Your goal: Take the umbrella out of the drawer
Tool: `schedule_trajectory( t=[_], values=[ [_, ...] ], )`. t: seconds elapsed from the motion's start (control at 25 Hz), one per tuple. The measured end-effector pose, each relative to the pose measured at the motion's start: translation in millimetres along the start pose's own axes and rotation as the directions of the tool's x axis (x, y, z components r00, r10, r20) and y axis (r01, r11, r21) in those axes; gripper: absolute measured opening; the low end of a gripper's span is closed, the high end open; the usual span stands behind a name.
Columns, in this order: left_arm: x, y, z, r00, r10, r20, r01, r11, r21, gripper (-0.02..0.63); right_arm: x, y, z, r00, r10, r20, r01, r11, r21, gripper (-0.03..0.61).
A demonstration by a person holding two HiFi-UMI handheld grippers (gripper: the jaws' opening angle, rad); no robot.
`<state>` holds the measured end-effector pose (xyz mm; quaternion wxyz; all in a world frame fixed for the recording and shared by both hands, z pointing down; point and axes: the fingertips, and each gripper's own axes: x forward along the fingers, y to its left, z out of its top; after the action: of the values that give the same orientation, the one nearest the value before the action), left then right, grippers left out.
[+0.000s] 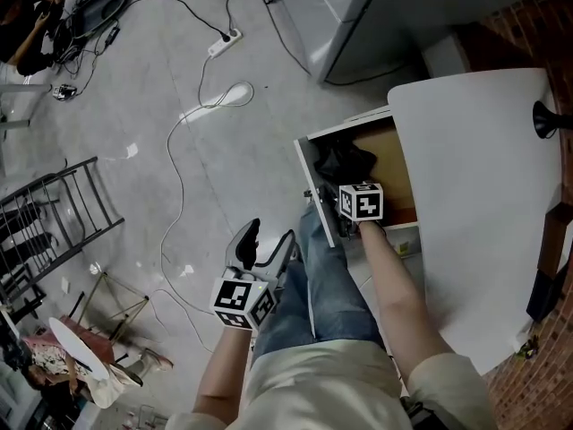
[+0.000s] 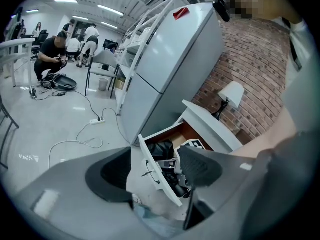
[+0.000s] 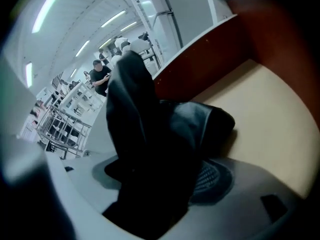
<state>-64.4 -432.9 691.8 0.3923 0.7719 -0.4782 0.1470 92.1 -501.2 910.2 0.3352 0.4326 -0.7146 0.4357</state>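
In the open drawer [image 1: 315,186] under the white table [image 1: 483,204], the black umbrella [image 1: 345,161] lies all bunched up. It sits at the front part of the drawer, close to the drawer's white front. The right tool [image 1: 349,179] is down inside the drawer, right at the umbrella.

In the right gripper view, the umbrella [image 3: 150,149] fills the gap of the right tool [image 3: 160,184]. One jaw is on each side of the dark cloth. It looks like the tool is pinching the umbrella, but the view is dark, so I am not fully sure how tight the hold is. The long part of the umbrella points up and away from the tool, leaning a bit to the left.

The left tool [image 1: 266,247] is well apart from the drawer, out by the person's leg [image 1: 322,276]. Its jaws are spread wide with nothing in them. So the right hand is the near one. I think the next move is to lift the umbrella up and out, over the drawer front.
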Motion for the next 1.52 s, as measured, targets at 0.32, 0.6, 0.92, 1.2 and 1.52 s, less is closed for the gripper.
schedule_trajectory(
  t=[0.32,0.6,0.92,1.2,1.52],
  values=[
    [7.6,-1.9,-3.7,1.0,-0.002,-0.008,0.002,1.0,-0.014,0.291,5.2,4.6,-3.8,0.995,0.076,-0.058,-0.075,0.997,0.025,0.293],
    [-2.7,-7.7,6.5,1.0,-0.024,0.02,0.024,1.0,0.01,0.291,-12.1,7.7,-4.4,0.995,-0.051,-0.088,0.047,0.998,-0.048,0.241],
    [-44.6,-16.3,12.2,0.997,-0.045,0.056,0.043,0.998,0.047,0.291,-65.6,24.0,9.8,0.995,-0.097,0.024,0.098,0.994,-0.044,0.23],
    [-86.6,-30.5,11.3,0.993,-0.084,0.077,0.078,0.993,0.086,0.291,-125.8,50.9,8.9,0.984,-0.125,0.129,0.127,0.992,-0.005,0.23],
    [-129.3,-42.5,2.8,0.986,-0.141,0.085,0.129,0.983,0.13,0.291,-201.9,92.9,-4.9,0.953,-0.135,0.273,0.122,0.991,0.063,0.23]
  ],
)
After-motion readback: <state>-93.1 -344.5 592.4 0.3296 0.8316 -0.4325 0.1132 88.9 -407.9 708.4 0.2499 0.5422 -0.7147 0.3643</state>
